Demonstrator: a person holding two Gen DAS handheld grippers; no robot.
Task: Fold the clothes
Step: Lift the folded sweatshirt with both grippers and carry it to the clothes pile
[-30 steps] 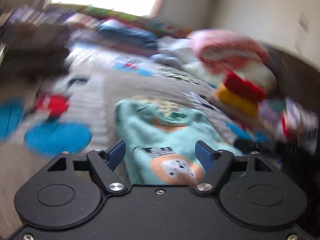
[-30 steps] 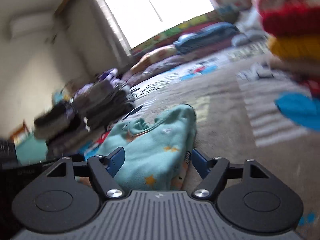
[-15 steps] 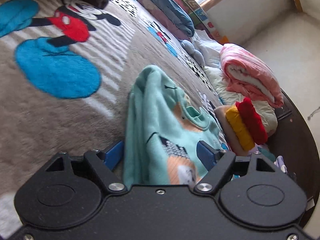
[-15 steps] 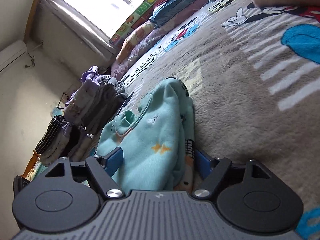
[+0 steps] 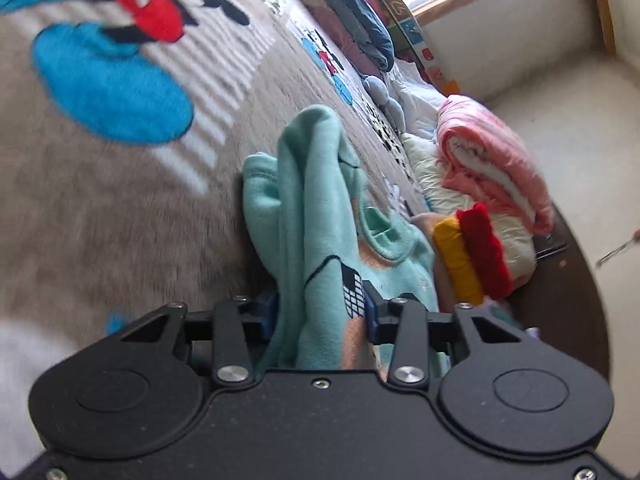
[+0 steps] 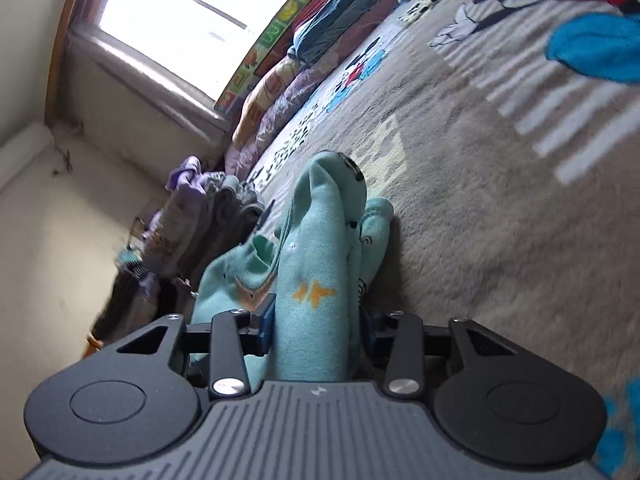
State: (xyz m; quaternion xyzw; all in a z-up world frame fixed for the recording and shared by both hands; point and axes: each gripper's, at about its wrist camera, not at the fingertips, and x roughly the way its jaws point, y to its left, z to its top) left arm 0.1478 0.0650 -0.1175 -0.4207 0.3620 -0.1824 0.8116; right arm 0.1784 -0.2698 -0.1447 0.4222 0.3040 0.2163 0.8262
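A mint-green child's sweatshirt (image 5: 312, 208) with printed pictures lies bunched on a grey cartoon blanket (image 5: 100, 208). My left gripper (image 5: 320, 312) is shut on a fold of it, and the cloth rises between the blue pads. In the right wrist view the same sweatshirt (image 6: 320, 248) shows an orange star, and my right gripper (image 6: 318, 320) is shut on another fold of it. The cloth hides the fingertips of both grippers.
A pink rolled blanket (image 5: 492, 160) and a red and yellow knit (image 5: 472, 252) lie to the right on pillows. A pile of purple and grey clothes (image 6: 200, 216) sits at the left. Pillows and a window (image 6: 200, 16) line the far edge.
Both grippers have closed on the sweatshirt, which was lying loose between open jaws. The cloth is now gathered into upright folds, and both views have tilted further.
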